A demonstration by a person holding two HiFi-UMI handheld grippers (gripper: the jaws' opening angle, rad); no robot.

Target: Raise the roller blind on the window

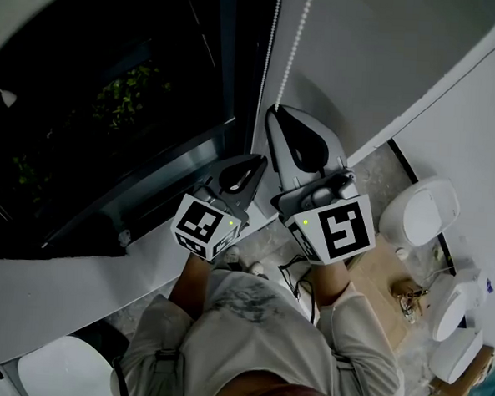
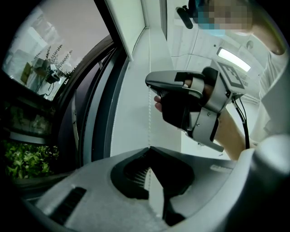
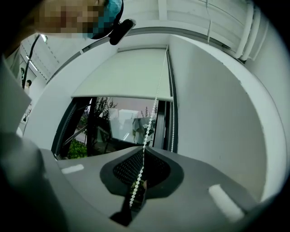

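My read of the step: hand-over-hand haul on the chain (image 1: 301, 29) to run the blind (image 3: 122, 74) up. To do it well, have one tool clamped at all times so the loop can't run back. Pull straight down along the strand, not out from the wall, so beads don't skip at the top. Use short even strokes and regrip high. Left tool (image 2: 148, 148) is nipped narrow on a strand, with beads running straight up out of its tips. It points level, low beside the window (image 1: 111, 101) frame. Right tool (image 3: 144, 147) sits higher, near it, tips pinched together on the chain, which passes through them and hangs loose in the gap behind. Head view suggests each tool has its own strand of the loop, but I can't be sure. Blind covers only the top part of the glass, its bottom edge well above both tools. The chain climbs along the blind's right edge, next to the wall.
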